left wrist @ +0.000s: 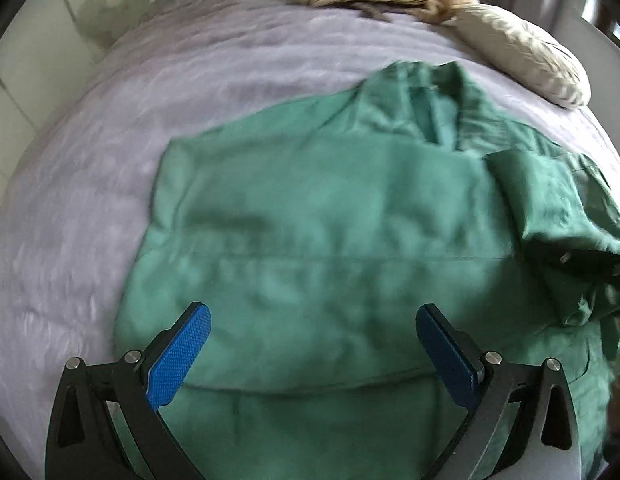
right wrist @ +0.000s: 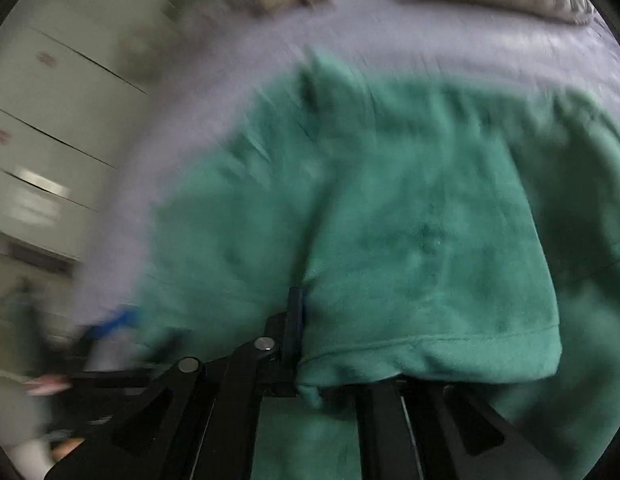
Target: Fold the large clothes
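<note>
Two hand-held grippers worked a green shirt (left wrist: 310,216) on the bed (left wrist: 89,168): the left hand-held gripper (left wrist: 314,320) spread wide above it, the right hand-held gripper (right wrist: 305,320) clamped on its hem.

No words or numbers to read here.

Nothing in either view has letters, labels, brand names, numbers or signs that can be read, and the right wrist view is too blurry to show any small print.
</note>
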